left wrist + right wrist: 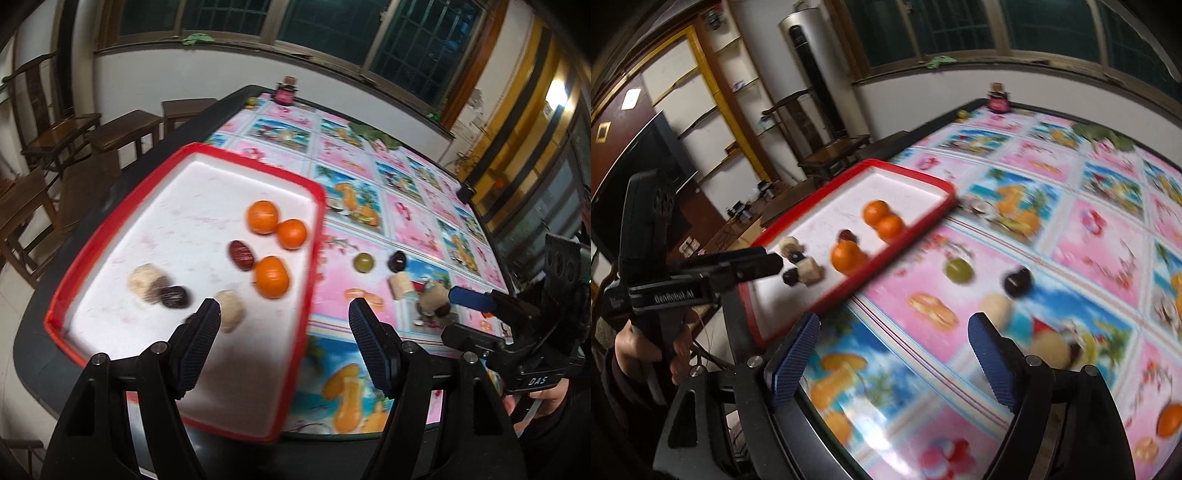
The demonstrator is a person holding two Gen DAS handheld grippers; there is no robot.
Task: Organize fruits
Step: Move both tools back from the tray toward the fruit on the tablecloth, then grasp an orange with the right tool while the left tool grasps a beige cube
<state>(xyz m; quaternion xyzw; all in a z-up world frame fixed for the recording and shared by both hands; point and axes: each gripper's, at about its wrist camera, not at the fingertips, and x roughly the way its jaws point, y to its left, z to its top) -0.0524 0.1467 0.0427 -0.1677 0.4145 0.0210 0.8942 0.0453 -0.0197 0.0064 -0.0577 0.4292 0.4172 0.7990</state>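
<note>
While most of the fruit already sits in the red-rimmed tray [314, 236], you've got stragglers out on the patterned tablecloth [413, 218], so I'd call this well past halfway but not wrapped up. Look at the tray floor: three oranges, two touching near the far rim [263, 217] and one nearer you [271, 277], a reddish date [241, 255] between them, a dark date [176, 297] touching a pale chunk [144, 283], and another pale chunk [231, 309] just by your left finger. A further dark piece may hide behind that finger; the left view doesn't settle it.

Outside the tray, a green fruit [958, 270] lies near the red rim, a dark round fruit [1017, 282] just beyond it, and a pale piece [996, 306] close to that. Another pale lump [1051, 349] sits by your right finger, though motion blur makes it hard to tell from the printed cloth. Far off at the table's back corner there's a small yellowish fruit [962, 114] beside a pink jar [998, 100].

Your left gripper [284, 317] hangs over the tray's near end, jaws spread wide, nothing between them. Your right gripper [894, 332] is just as wide and just as empty, poised over the cloth short of the loose pieces. My read: the green one and the dark one are your next pickups.
</note>
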